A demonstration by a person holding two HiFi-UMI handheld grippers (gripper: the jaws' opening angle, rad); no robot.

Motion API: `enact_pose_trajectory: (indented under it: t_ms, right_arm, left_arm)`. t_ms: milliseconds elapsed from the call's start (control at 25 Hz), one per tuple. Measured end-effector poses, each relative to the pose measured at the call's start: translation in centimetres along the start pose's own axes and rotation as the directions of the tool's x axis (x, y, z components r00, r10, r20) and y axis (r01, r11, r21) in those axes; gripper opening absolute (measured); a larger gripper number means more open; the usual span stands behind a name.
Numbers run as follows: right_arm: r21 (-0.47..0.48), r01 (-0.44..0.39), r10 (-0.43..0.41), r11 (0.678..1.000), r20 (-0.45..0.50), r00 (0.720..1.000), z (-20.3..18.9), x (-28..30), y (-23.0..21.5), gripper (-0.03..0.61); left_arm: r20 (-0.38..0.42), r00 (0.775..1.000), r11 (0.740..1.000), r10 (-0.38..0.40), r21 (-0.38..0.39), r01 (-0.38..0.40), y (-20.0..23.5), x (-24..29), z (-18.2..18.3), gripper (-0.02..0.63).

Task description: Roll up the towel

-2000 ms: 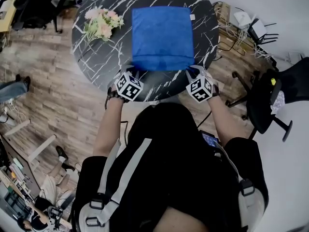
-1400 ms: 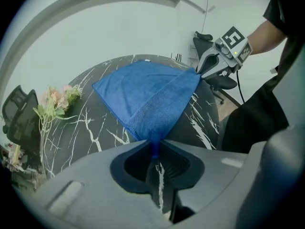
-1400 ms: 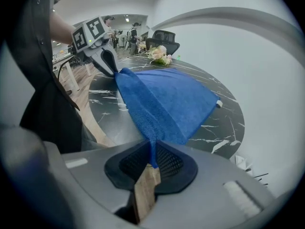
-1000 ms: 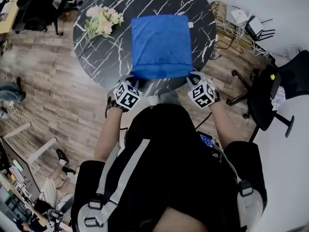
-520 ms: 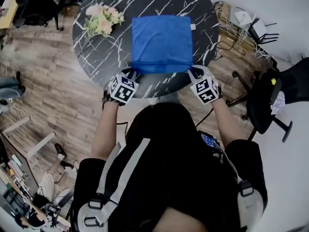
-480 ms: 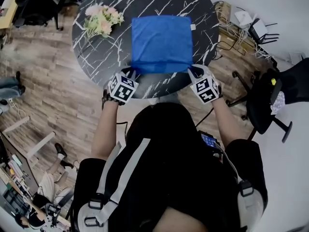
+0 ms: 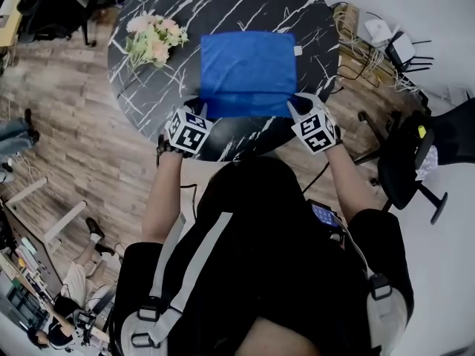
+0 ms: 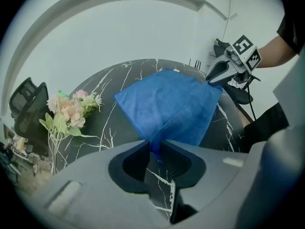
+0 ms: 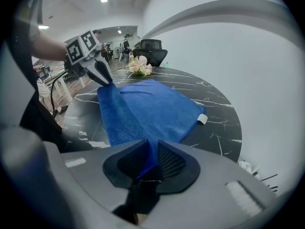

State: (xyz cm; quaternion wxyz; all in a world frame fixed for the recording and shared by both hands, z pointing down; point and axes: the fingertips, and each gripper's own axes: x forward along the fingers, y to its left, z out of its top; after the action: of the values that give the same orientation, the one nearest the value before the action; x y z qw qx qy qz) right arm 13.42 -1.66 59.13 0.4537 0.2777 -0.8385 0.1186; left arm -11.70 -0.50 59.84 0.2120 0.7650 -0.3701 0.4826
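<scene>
Left gripper (image 7: 200, 110) and right gripper (image 7: 296, 104) each pinch a near corner of the towel (image 7: 249, 69). In both gripper views the cloth runs right between the jaws. The right jaws have just been easing apart a little, with the blue corner between them and gripped.

Towel: blue, nappy, terry-like cloth, roughly square, with a small white tag (image 7: 297, 50) at the far right corner. Most of it lies flat at the middle of the table (image 7: 319, 21). The near edge is lifted off the top and stretched between the two grippers.

Table: round, glossy black top with white marble veining. A bunch of pink and cream flowers (image 7: 152, 39) lies on its left part, apart from the towel.

Pose: both forearms reach forward side by side. The grippers point steeply down at the near rim, with their marker cubes facing up and set about a towel's width apart.

Room: bare tabletop shows beyond the towel's far edge and on its right. The flowers are the only other thing on the left. A black office chair (image 7: 415, 154) stands off to the right on the floor, well apart from the table. Wood-plank floor (image 7: 67, 139) on the left.
</scene>
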Motion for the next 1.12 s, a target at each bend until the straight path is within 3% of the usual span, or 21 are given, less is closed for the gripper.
enact_pose_trajectory:
  t_ms: [200,600,880,1120]
  right_arm:
    - [0.032,0.001,-0.002,0.999,0.021,1.0,0.6,-0.3,-1.1,0.121]
    - [-0.014,0.035,-0.033,0.999,0.103,0.994,1.0,-2.5,2.5,0.123]
    - [-0.101,0.001,0.0,0.995,0.006,1.0,-2.3,-1.0,5.2,0.127]
    - [-0.114,-0.018,0.011,0.993,-0.058,0.998,-3.8,0.4,5.1,0.137]
  left_arm:
    - [0.032,0.999,0.999,0.028,-0.018,-0.027,0.7,-0.2,0.5,0.095]
    - [0.126,0.988,0.996,0.084,0.005,-0.085,-1.2,-2.3,-0.8,0.101]
    - [0.089,0.996,0.989,0.028,0.143,-0.04,-4.5,-0.7,-2.5,0.149]
    - [0.038,0.999,0.989,0.003,0.149,-0.008,-4.4,0.9,-3.6,0.149]
